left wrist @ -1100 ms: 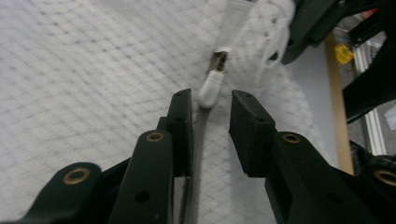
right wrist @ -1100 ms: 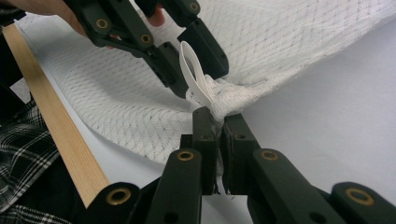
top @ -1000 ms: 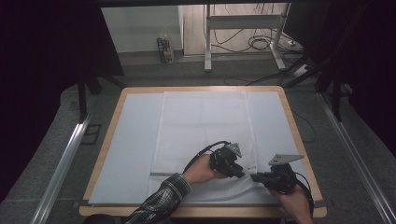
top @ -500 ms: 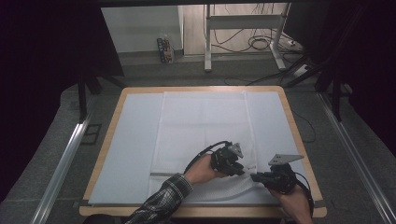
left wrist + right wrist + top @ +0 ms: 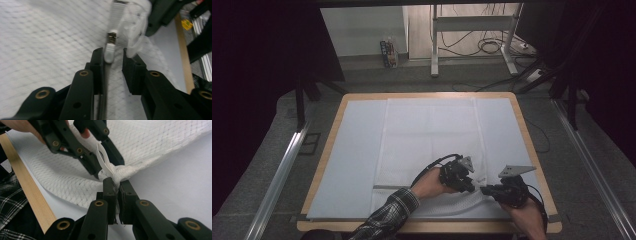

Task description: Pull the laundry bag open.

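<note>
Low in the frame, the right gripper [image 5: 116,185] pinches the mesh bag [image 5: 155,147] tight — the left gripper [image 5: 113,60], jaws narrowly apart and just opening, brackets the zipper pull [image 5: 109,51].

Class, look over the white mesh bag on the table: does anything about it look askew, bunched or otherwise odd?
Yes. The white mesh laundry bag lies flat except at its near right corner, which the right gripper has pinched into a bunched wad. Beside it, the white zipper pull sits between the left gripper's open jaws, ungripped.
</note>
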A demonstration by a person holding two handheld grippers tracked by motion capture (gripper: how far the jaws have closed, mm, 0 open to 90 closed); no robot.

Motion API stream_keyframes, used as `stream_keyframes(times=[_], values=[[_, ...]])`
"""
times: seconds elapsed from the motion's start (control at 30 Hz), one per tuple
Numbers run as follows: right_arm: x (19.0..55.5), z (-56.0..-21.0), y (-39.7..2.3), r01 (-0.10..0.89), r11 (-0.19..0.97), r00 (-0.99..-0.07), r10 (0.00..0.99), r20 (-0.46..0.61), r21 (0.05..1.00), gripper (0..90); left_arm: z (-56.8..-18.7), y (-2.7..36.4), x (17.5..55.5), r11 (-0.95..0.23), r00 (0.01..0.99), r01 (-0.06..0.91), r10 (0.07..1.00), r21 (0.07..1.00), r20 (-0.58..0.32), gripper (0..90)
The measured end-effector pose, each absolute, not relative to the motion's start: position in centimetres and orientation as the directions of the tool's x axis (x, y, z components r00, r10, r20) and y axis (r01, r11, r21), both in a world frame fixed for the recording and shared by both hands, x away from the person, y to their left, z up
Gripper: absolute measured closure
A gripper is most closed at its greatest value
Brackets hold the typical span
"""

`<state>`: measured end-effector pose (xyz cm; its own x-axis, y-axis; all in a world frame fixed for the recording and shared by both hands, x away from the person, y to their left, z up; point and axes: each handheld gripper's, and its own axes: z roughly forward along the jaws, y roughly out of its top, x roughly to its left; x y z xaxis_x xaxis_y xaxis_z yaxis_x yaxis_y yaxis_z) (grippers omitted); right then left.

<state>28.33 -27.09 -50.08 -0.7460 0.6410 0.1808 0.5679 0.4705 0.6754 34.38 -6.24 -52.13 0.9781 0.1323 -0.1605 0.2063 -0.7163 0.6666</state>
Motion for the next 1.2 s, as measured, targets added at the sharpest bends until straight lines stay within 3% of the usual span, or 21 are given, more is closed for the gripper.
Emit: stream_keyframes(times=[0.5, 0.67, 0.77, 0.93, 1.03, 1.2], values=[[28.33, -50.03, -27.14, 0.572, 0.464, -0.742, 0.645, 0.185, 0.676, 84.1, -52.38, -5.76, 34.77, -0.68, 0.96, 0.263, 0.113, 0.685, -0.256, 75.3], [28.29, -50.06, -26.99, 0.568, 0.475, -0.746, 0.643, 0.176, 0.673, 84.1, -52.29, -6.33, 34.79, -0.698, 0.968, 0.238, 0.117, 0.675, -0.221, 74.7], [28.29, -50.03, -27.09, 0.569, 0.472, -0.744, 0.644, 0.177, 0.673, 84.1, -52.12, -6.38, 34.71, -0.698, 0.969, 0.242, 0.138, 0.674, -0.205, 80.6], [28.28, -49.88, -27.33, 0.588, 0.461, -0.73, 0.655, 0.192, 0.665, 83.2, -51.9, -5.88, 34.71, -0.686, 0.969, 0.245, 0.147, 0.685, -0.198, 81.9], [28.26, -49.94, -27.52, 0.607, 0.455, -0.721, 0.66, 0.211, 0.651, 77.5, -51.85, -5.73, 34.6, -0.681, 0.97, 0.242, 0.15, 0.691, -0.193, 82.1], [28.29, -49.7, -27.84, 0.639, 0.393, -0.689, 0.675, 0.264, 0.661, 59.0, -51.66, -5.85, 34.19, -0.692, 0.978, 0.21, 0.148, 0.691, -0.149, 82.1]])
